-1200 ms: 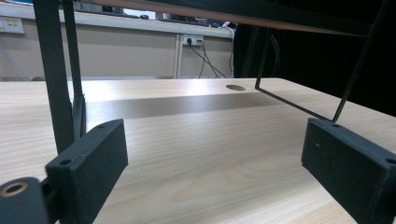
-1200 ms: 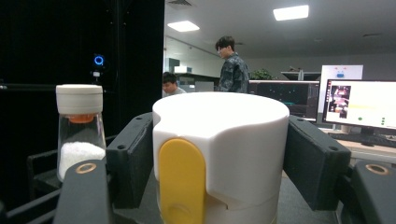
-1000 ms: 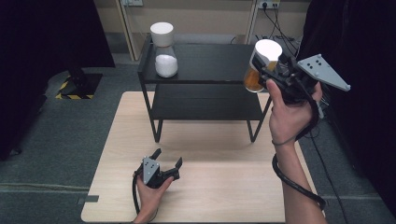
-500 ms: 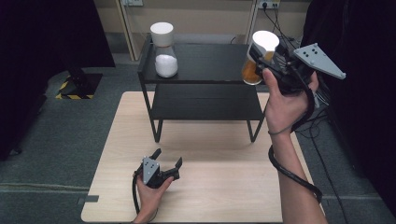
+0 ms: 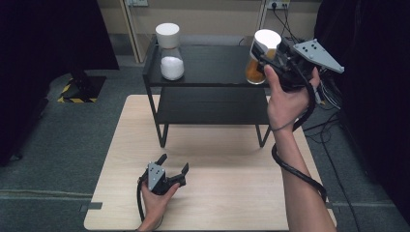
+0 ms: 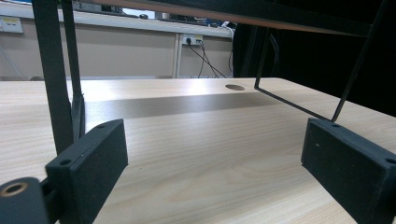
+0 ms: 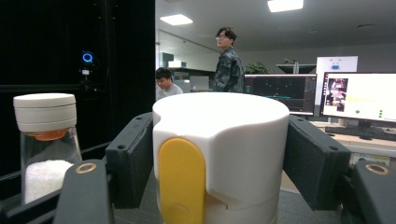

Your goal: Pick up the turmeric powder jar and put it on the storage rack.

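Note:
A glass jar of orange stuff with a white lid is at the right end of the black rack's top shelf. My right gripper is shut on its lid, and in the right gripper view the pads press both sides of the white lid with its yellow tab. Whether the jar's base touches the shelf I cannot tell. A second jar, holding white grains, stands at the shelf's left end. My left gripper rests open on the wooden table, its jaws wide apart with nothing between them.
The rack's lower shelf is bare and its legs stand on the table just ahead of the left gripper. Dark curtains flank the table. Beyond the rack, two persons and lit monitors are far off.
The right hand has carried the orange-filled jar a little farther back and left over the top shelf. The left gripper has stayed put.

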`<action>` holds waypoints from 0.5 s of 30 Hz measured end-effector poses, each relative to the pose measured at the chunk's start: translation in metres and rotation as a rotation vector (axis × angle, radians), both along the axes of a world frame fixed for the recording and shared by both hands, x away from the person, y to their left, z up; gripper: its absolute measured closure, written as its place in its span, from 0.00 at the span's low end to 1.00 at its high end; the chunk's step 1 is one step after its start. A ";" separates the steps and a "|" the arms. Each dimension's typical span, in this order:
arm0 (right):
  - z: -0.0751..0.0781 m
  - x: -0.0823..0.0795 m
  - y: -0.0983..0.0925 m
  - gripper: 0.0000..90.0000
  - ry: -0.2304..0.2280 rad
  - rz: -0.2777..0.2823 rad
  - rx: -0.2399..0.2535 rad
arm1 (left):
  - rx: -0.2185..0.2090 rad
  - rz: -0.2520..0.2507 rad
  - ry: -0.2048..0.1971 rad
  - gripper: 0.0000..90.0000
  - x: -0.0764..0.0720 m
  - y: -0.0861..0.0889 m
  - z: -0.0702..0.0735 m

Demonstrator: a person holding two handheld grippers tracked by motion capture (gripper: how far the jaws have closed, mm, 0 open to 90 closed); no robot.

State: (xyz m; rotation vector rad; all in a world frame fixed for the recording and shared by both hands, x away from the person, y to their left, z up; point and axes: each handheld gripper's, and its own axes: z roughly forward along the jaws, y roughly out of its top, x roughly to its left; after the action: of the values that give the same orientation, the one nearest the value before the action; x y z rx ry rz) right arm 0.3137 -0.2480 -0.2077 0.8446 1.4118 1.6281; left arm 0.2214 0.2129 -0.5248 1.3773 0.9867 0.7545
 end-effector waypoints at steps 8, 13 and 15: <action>0.004 0.008 0.003 0.34 0.007 -0.002 -0.003 | 0.001 -0.001 -0.001 0.07 0.000 0.000 0.000; 0.007 0.013 0.005 0.34 0.016 -0.003 -0.003 | 0.002 0.000 -0.001 0.07 0.000 0.000 0.000; 0.007 0.015 0.006 0.34 0.021 -0.004 -0.002 | 0.001 -0.001 -0.001 0.07 0.000 0.000 0.000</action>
State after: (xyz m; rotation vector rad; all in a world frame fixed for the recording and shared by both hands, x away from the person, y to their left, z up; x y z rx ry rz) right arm 0.3289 -0.2423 -0.2003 0.8656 1.4247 1.6189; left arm 0.2213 0.2128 -0.5248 1.3782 0.9849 0.7553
